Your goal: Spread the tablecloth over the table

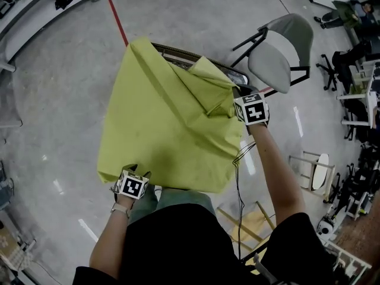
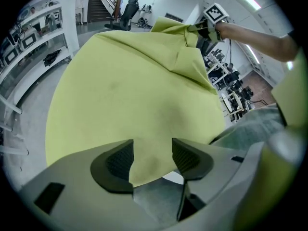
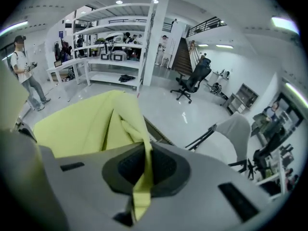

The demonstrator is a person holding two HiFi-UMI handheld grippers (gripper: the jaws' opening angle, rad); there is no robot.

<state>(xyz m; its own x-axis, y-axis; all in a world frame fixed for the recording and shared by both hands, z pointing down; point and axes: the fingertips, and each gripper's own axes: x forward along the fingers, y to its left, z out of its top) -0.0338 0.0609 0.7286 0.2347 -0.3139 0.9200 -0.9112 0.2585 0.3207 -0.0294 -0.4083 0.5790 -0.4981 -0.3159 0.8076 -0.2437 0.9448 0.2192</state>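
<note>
Head camera looks steeply down, claw cameras close along their jaws; all share the tablecloth [image 1: 166, 129]

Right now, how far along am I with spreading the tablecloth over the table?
Done: the tablecloth is opened out and hides most of the table. In hand: the right gripper is shut on a folded-back corner, held up; the near corner lies between the parted jaws of the left gripper. Left: draw that fold out over the table's bare far edge and smooth it.
</note>
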